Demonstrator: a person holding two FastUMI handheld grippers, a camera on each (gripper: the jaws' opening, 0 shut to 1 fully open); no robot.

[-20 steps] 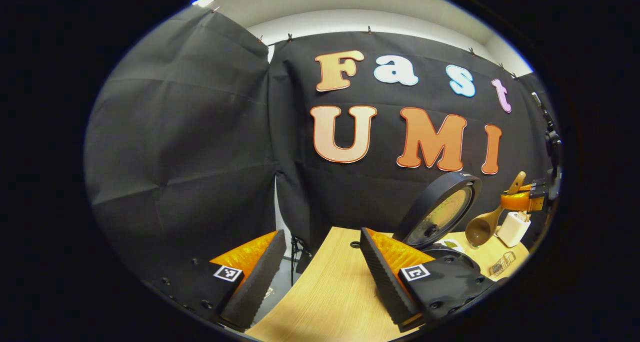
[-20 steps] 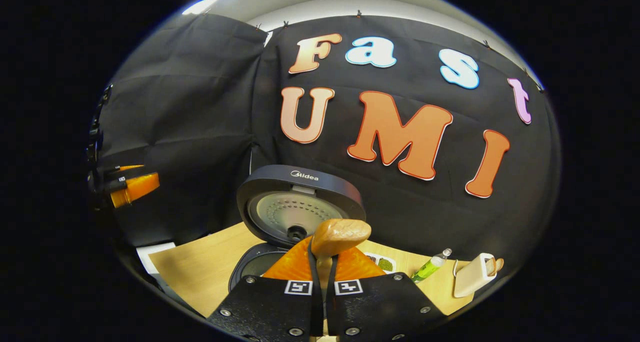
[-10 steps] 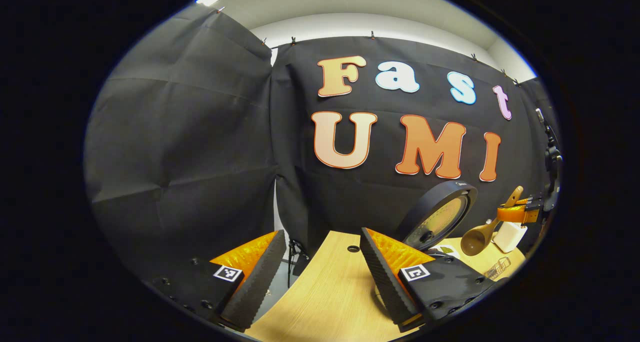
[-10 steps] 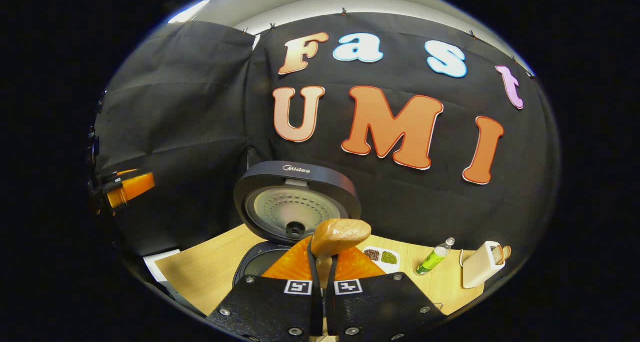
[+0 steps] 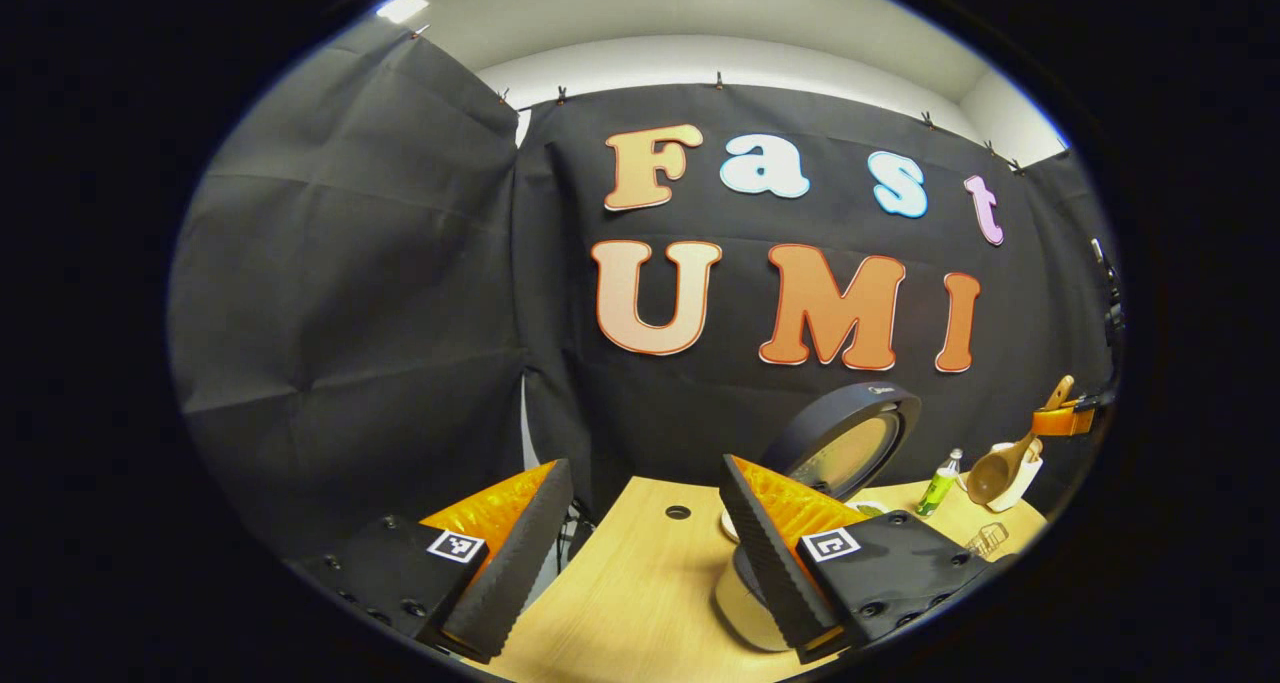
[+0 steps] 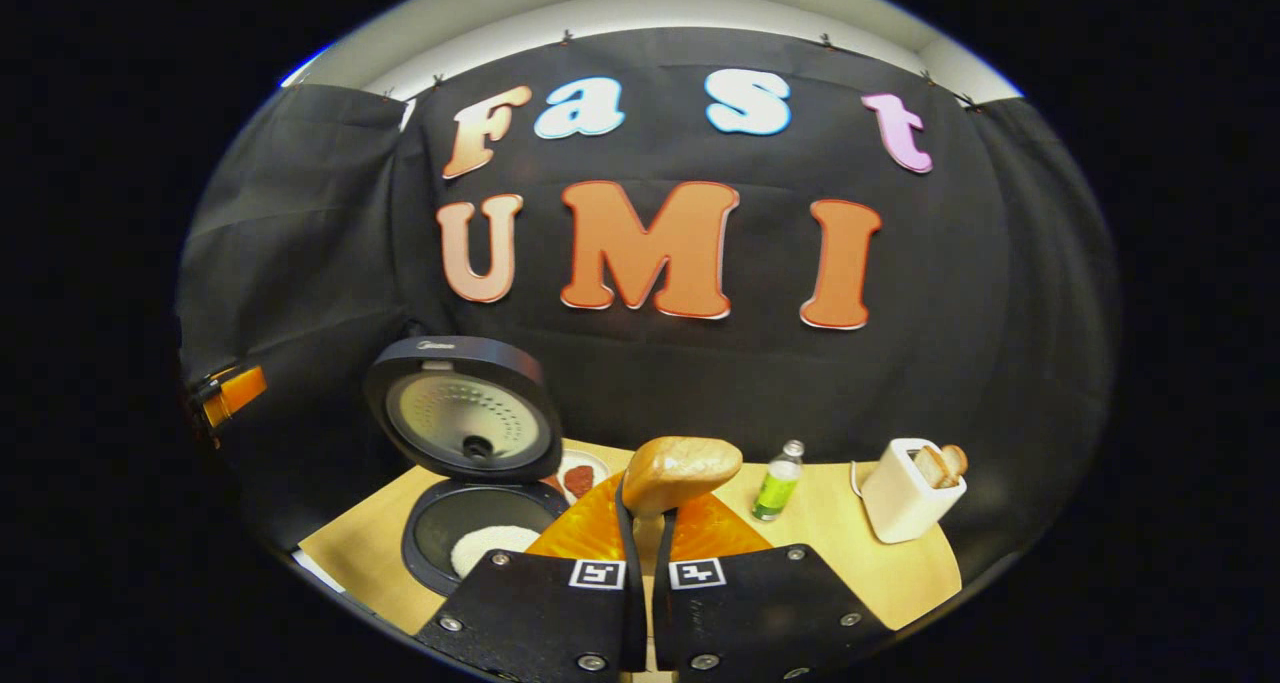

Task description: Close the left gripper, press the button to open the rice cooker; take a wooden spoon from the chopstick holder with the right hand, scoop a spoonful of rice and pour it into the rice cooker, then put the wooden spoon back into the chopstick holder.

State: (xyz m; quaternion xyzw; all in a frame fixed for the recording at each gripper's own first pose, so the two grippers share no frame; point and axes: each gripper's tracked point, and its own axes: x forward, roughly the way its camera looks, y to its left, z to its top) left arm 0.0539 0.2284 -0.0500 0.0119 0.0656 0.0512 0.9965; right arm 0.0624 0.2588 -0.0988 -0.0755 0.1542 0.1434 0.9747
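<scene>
The black rice cooker (image 6: 470, 523) stands open with its lid (image 6: 460, 423) upright, and white rice lies in the pot (image 6: 495, 545). My right gripper (image 6: 645, 511) is shut on the handle of the wooden spoon (image 6: 680, 468), to the right of the cooker. The white chopstick holder (image 6: 905, 498) stands further right with wooden utensils in it. In the left gripper view, my left gripper (image 5: 640, 533) is open and empty near the cooker's lid (image 5: 845, 443). Far right there, the right gripper (image 5: 1065, 421) holds the wooden spoon (image 5: 995, 475) bowl-down beside the chopstick holder (image 5: 1028, 463).
A green bottle (image 6: 775, 483) stands between the cooker and the holder. A small dish (image 6: 578, 478) with reddish grains sits behind the cooker. A small wire rack (image 5: 985, 538) lies on the wooden table (image 5: 640, 583) near its right edge. The left gripper (image 6: 230, 393) shows at far left.
My right gripper has carried the spoon rightward, away from the cooker and toward the chopstick holder. The left gripper has stayed open and has shifted slightly.
</scene>
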